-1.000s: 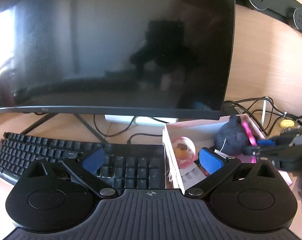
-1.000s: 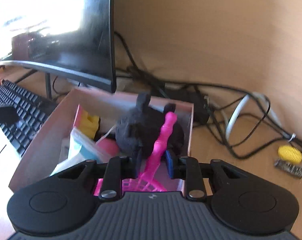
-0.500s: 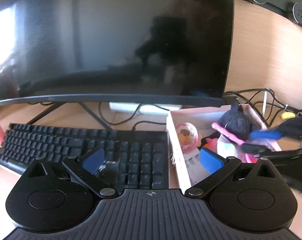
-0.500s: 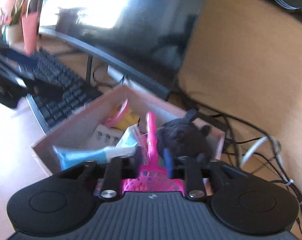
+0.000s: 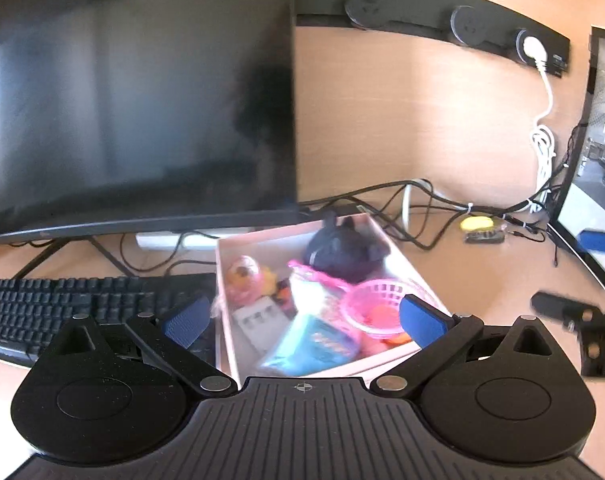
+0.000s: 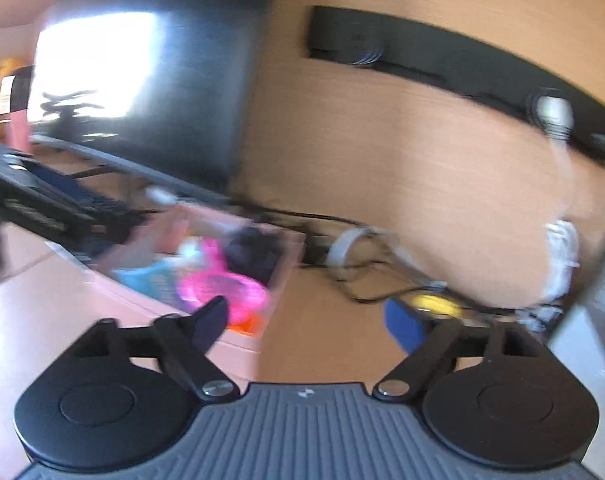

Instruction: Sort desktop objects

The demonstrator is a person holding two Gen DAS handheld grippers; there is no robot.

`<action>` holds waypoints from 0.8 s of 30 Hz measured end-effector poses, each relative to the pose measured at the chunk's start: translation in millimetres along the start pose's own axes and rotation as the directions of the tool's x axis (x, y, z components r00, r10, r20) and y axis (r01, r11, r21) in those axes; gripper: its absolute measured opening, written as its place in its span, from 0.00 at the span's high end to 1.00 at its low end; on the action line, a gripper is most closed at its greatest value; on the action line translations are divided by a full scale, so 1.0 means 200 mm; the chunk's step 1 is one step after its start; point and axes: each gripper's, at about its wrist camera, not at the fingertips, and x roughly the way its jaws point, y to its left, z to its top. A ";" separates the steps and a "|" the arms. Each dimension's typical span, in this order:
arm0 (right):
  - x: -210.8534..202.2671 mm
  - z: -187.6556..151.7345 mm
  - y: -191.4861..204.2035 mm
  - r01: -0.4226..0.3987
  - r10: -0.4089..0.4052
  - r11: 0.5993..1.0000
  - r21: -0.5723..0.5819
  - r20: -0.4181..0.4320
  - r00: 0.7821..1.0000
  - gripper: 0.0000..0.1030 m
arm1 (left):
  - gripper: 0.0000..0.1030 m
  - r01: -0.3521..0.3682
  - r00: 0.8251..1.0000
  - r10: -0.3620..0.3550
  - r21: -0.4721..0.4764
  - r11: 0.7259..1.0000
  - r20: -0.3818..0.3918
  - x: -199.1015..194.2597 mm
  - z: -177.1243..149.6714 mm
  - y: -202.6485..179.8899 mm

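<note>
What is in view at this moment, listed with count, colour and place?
monitor: 1, black, left, off
second screen: 1, lit, right edge
keyboard: 1, black, under monitor
box: 1, pink, right of keyboard
plush: 1, black, box's far end
scoop: 1, pink, in box
packet: 1, blue, box's near end
yellow thing: 1, desk, right of box
cables: several, black and white, behind box
socket strip: 1, black, wall
left tongs: open, empty, over box
right tongs: opening, empty, right of box
</note>
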 end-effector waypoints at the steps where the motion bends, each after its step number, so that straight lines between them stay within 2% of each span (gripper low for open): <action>1: 0.01 -0.02 -0.05 0.046 -0.046 0.999 0.026 -0.009 0.999 0.03 | 0.10 0.017 1.000 -0.017 -0.005 1.000 -0.010 0.00 -0.02 -0.03; 2: 0.05 -0.04 -0.12 0.084 -0.083 0.995 0.062 -0.030 0.996 0.02 | 0.21 0.034 0.999 -0.034 -0.004 0.999 -0.019 0.00 -0.04 -0.06; 3: 0.08 -0.06 -0.19 0.115 -0.110 0.989 0.089 -0.051 0.993 0.02 | 0.41 0.044 0.998 -0.044 -0.002 0.999 -0.036 0.00 -0.05 -0.10; 4: 0.13 -0.08 -0.25 0.145 -0.138 0.984 0.107 -0.072 0.988 0.01 | 0.43 0.044 0.997 -0.045 -0.011 0.999 -0.058 0.01 -0.06 -0.13; 5: 0.19 -0.09 -0.30 0.172 -0.162 0.978 0.119 -0.087 0.983 0.01 | 0.42 0.041 0.997 -0.043 -0.022 0.999 -0.069 0.00 -0.08 -0.16; 6: 0.24 -0.10 -0.38 0.203 -0.191 0.970 0.136 -0.099 0.977 0.01 | 0.37 0.039 0.996 -0.041 -0.028 0.999 -0.074 0.00 -0.09 -0.18; 7: 0.29 -0.12 -0.43 0.217 -0.203 0.964 0.151 -0.104 0.974 0.00 | 0.17 0.042 0.997 -0.044 -0.030 0.999 -0.070 -0.02 -0.09 -0.20; 8: 0.34 -0.12 -0.49 0.228 -0.212 0.959 0.167 -0.108 0.971 0.00 | 0.04 0.042 0.997 -0.044 -0.030 0.999 -0.056 -0.03 -0.10 -0.22; 9: 0.42 -0.12 -0.54 0.237 -0.219 0.954 0.183 -0.115 0.969 0.00 | 0.00 0.021 1.000 -0.022 -0.032 0.999 -0.022 -0.06 -0.12 -0.24; 11: 0.57 -0.13 -0.61 0.229 -0.204 0.946 0.229 -0.127 0.971 0.00 | 0.00 -0.033 0.999 0.033 -0.029 0.999 -0.004 -0.09 -0.14 -0.26; 13: 0.75 -0.15 -0.66 0.185 -0.146 0.947 0.261 -0.162 0.976 0.00 | 0.00 -0.083 0.996 0.081 -0.032 0.996 -0.036 -0.10 -0.15 -0.26; 16: 1.02 -0.16 -0.65 0.224 -0.173 0.945 0.240 -0.213 0.961 0.00 | 0.00 -0.160 0.983 0.153 -0.062 0.985 -0.096 -0.13 -0.17 -0.22; 19: 1.20 -0.17 -0.65 0.268 -0.214 0.940 0.212 -0.247 0.945 0.02 | 0.00 -0.223 0.969 0.214 -0.068 0.972 -0.121 -0.16 -0.21 -0.17; 20: 1.23 -0.17 -0.66 0.269 -0.212 0.941 0.205 -0.262 0.941 0.20 | 0.00 -0.237 0.965 0.226 -0.077 0.968 -0.133 -0.17 -0.23 -0.15; 21: 1.26 -0.17 -0.67 0.252 -0.188 0.945 0.209 -0.285 0.940 0.28 | 0.00 -0.242 0.962 0.228 -0.088 0.966 -0.147 -0.17 -0.24 -0.13; 22: 1.26 -0.17 -0.68 0.243 -0.169 0.944 0.224 -0.303 0.938 0.49 | 0.00 -0.239 0.962 0.223 -0.096 0.966 -0.158 -0.17 -0.25 -0.12; 23: 1.24 -0.17 -0.69 0.212 -0.128 0.942 0.258 -0.307 0.943 0.64 | 0.00 -0.231 0.963 0.214 -0.098 0.968 -0.163 -0.16 -0.26 -0.11; 24: 1.20 -0.17 -0.69 0.172 -0.080 0.942 0.287 -0.306 0.949 0.64 | 0.00 -0.221 0.965 0.204 -0.093 0.971 -0.166 -0.15 -0.26 -0.12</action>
